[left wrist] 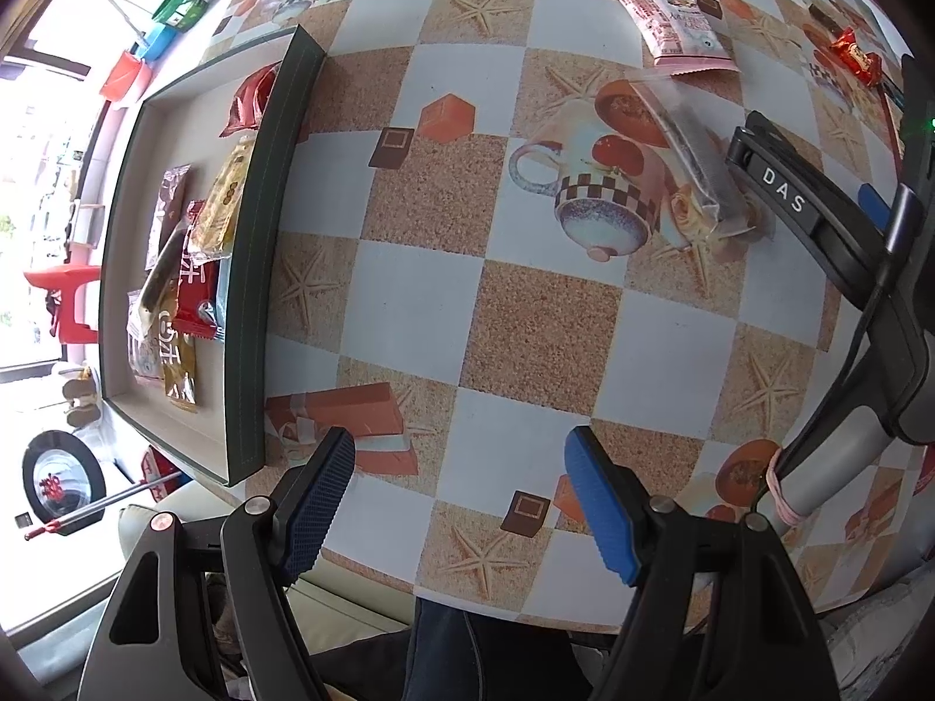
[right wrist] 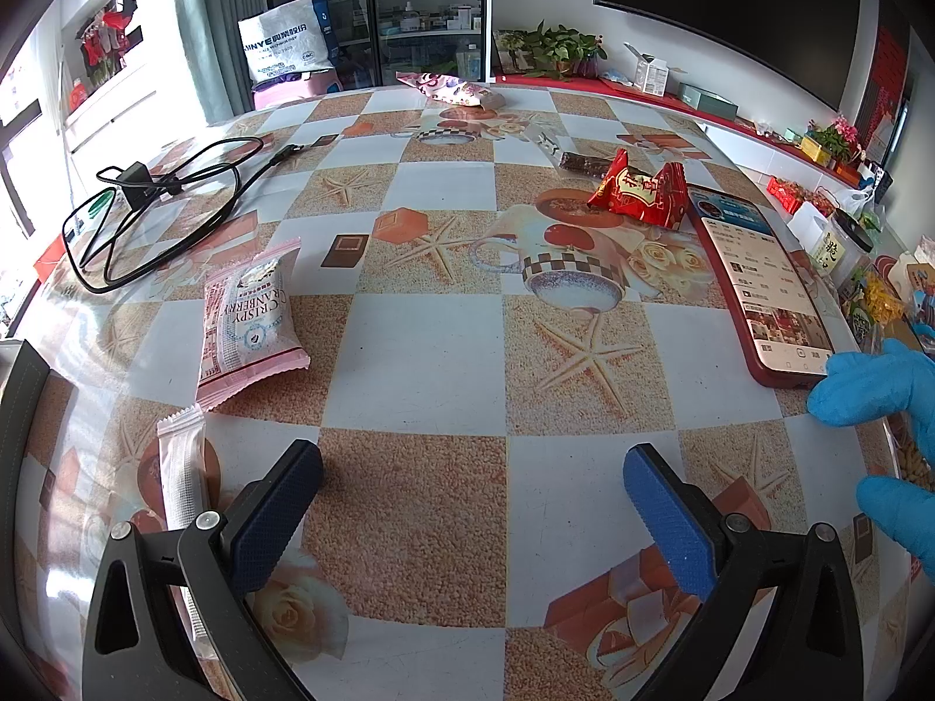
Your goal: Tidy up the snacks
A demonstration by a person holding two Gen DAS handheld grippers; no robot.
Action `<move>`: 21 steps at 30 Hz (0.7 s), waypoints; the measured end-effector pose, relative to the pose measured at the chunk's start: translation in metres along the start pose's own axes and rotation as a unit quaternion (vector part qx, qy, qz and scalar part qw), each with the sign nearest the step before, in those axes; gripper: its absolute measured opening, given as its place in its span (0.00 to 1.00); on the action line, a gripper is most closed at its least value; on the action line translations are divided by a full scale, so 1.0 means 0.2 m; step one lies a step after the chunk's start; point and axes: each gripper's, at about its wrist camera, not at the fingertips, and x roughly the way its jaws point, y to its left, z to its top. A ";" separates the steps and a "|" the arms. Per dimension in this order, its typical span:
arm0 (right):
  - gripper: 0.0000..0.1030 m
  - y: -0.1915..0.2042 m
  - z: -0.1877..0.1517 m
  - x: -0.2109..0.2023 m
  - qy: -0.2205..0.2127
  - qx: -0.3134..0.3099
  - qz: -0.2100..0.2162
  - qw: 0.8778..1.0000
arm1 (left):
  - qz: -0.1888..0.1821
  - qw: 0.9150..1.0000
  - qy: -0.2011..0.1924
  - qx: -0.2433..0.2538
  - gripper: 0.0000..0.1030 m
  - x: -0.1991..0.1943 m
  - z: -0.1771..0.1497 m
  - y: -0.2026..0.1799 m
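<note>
Both grippers hang over the checkered desk and neither holds a thing. The left gripper is spread wide, blue pads apart, with only bare desk between them; it sits above the near edge. Off to its left, at the desk's left edge, sits the dark green tray, and there's already a heap in it: a red packet, a yellow packet, a brown packet and more wrappers piled toward its near end. The right gripper is released too, pads well apart over an orange square, nothing between them. Just left of its left pad lies a thin clear sachet, partly tucked under the gripper's frame. Farther out on the left side rests the pink cranberry packet, flat and on its own. Toward the far right lies a red candy, touching the far end of a phone with its screen lit, and a dark bar lies just beyond the candy. A blue-gloved hand rests at the phone's near end. A black cable coils at the far left corner, and a floral bag sits at the far edge.
</note>
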 end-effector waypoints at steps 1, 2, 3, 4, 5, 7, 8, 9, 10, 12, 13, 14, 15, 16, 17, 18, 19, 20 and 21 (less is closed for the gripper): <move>1.00 0.00 0.00 0.00 0.000 0.000 0.000 1.000 | 0.000 1.000 0.000 0.000 0.76 0.00 0.00 0.00; 1.00 0.00 0.00 0.00 0.000 0.000 0.000 1.000 | 0.000 1.000 0.000 0.000 0.76 0.00 0.00 0.00; 1.00 0.00 0.00 0.00 0.000 0.000 0.000 1.000 | 0.001 1.000 0.001 0.000 0.76 0.00 0.00 0.00; 1.00 0.00 0.00 0.00 0.000 0.000 0.000 1.000 | 0.001 1.000 0.002 -0.001 0.76 0.00 0.00 0.00; 1.00 0.00 0.00 0.00 0.000 0.000 0.000 1.000 | 0.001 1.000 0.002 -0.002 0.76 0.00 0.00 0.00; 1.00 0.00 0.00 0.00 0.000 0.000 0.000 1.000 | 0.001 1.000 0.001 -0.002 0.76 0.00 0.00 0.00; 1.00 0.00 0.00 0.00 0.000 0.000 0.000 1.000 | 0.001 1.000 0.001 -0.001 0.76 0.00 0.00 0.00; 1.00 0.00 0.00 0.00 0.000 0.000 0.000 1.000 | 0.001 1.000 0.001 -0.001 0.76 0.00 0.00 0.00; 1.00 0.00 0.00 0.00 0.000 0.000 0.000 1.000 | 0.001 1.000 0.001 0.000 0.76 0.00 -0.01 0.00; 1.00 0.00 0.00 0.00 0.000 0.000 0.000 1.000 | 0.001 1.000 0.002 0.002 0.76 0.00 -0.01 -0.01; 1.00 0.00 0.00 0.00 0.000 0.000 0.000 1.000 | 0.000 1.000 0.003 0.002 0.76 0.00 -0.01 -0.01; 1.00 0.00 0.00 0.00 0.000 0.000 0.000 1.000 | 0.000 1.000 0.003 0.002 0.76 0.00 -0.01 -0.01; 1.00 0.00 0.00 0.00 0.000 0.000 0.000 1.000 | -0.001 1.000 0.002 0.002 0.76 0.00 -0.01 -0.01; 1.00 0.00 0.00 0.00 0.000 0.000 0.000 1.000 | -0.001 1.000 0.002 0.002 0.76 0.00 -0.01 -0.01; 1.00 0.00 0.00 0.00 0.000 0.000 0.000 1.000 | -0.001 1.000 0.001 0.001 0.76 0.00 -0.01 0.00; 1.00 0.00 0.00 0.00 0.000 0.000 0.000 1.000 | -0.002 1.000 0.000 0.001 0.76 -0.01 0.00 0.00; 1.00 0.00 0.00 0.00 0.000 0.000 0.000 1.000 | -0.003 1.000 -0.001 0.001 0.76 -0.01 0.00 0.00; 1.00 0.00 0.00 0.00 0.000 0.000 0.000 1.000 | -0.003 1.000 -0.002 0.001 0.76 -0.01 0.00 -0.01; 1.00 0.00 0.00 0.00 0.000 0.000 0.000 1.000 | -0.003 1.000 -0.003 0.002 0.76 -0.01 0.00 -0.01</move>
